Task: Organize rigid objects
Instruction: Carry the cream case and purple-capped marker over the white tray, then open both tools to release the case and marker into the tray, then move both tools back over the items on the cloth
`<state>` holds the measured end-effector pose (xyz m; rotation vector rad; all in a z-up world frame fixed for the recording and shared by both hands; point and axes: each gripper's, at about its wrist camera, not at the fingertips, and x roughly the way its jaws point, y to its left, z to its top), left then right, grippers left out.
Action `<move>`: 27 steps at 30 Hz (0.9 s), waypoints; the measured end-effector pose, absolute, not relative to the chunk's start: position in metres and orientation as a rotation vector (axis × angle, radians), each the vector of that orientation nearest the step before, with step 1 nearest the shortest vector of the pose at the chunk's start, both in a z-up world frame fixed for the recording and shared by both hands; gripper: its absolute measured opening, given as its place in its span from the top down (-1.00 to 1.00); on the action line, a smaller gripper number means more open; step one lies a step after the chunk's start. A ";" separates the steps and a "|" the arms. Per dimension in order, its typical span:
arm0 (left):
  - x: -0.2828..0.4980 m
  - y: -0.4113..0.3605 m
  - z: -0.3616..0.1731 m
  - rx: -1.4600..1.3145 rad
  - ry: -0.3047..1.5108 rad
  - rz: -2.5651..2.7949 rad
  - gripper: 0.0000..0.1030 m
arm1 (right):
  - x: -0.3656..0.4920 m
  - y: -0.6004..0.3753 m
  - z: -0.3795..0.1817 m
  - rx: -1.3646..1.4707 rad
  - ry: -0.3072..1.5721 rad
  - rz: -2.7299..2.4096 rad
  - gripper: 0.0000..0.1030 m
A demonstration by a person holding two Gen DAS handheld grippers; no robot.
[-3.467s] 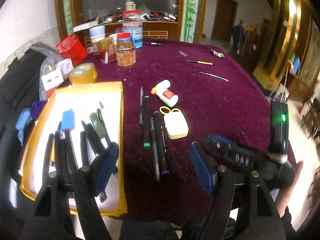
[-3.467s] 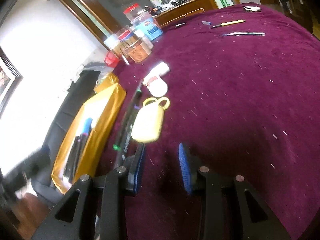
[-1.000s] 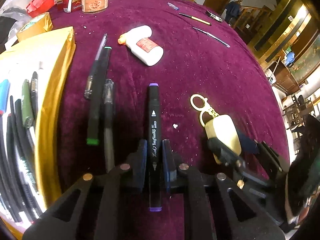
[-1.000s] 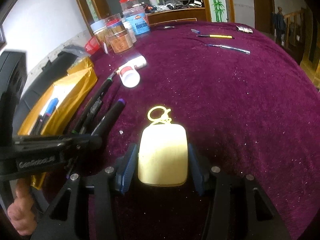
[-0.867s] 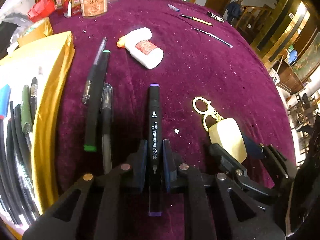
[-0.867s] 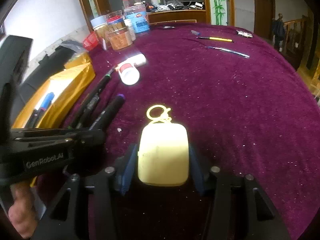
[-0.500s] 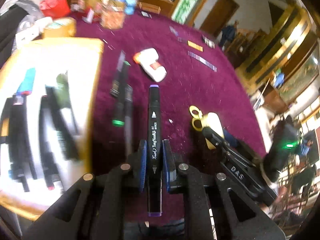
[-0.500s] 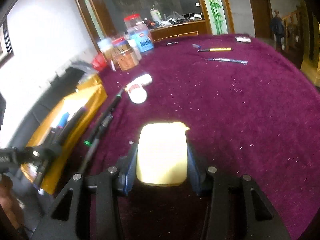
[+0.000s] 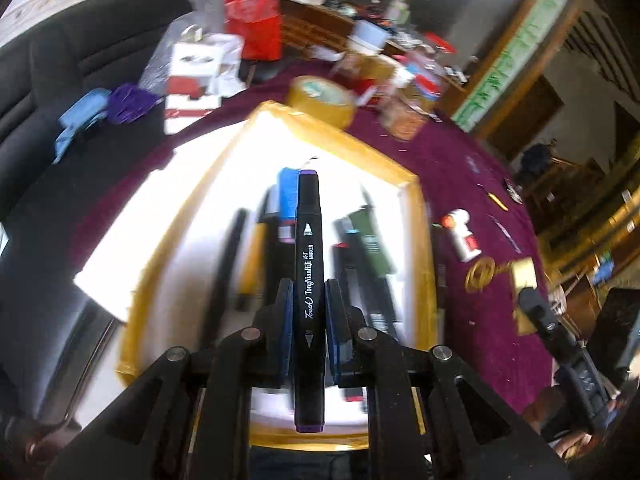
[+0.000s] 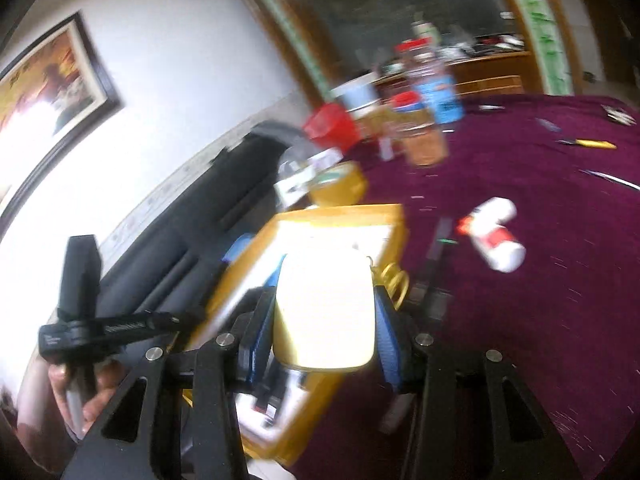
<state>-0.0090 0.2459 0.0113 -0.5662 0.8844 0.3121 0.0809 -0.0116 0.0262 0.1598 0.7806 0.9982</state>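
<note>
My left gripper is shut on a black marker with purple ends and hangs over the gold-rimmed white tray. Several pens and markers lie in that tray. In the right wrist view my right gripper is shut on a pale yellow case. The case's gold key ring hangs beside it. It is held off the cloth, in front of the tray's near right side. The left wrist view shows the case to the tray's right. The picture is blurred.
A white glue bottle and a green-tipped pen lie on the purple cloth right of the tray. A tape roll, jars and a red basket stand behind it. A black sofa lies to the left.
Both grippers have risen and swung left toward the tray. The marker now hangs over the tray, and the yellow case has come up off the cloth.
</note>
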 end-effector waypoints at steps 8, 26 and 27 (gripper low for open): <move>-0.012 0.263 -0.029 -0.565 0.992 0.343 0.76 | 0.074 0.077 -0.018 0.010 0.901 1.055 0.19; -0.016 0.236 -0.016 -0.479 0.908 0.333 0.07 | 0.051 0.053 -0.018 -0.027 0.857 1.092 0.02; -0.017 0.232 -0.013 -0.467 0.895 0.335 0.07 | 0.053 0.046 -0.016 0.000 0.861 1.094 0.02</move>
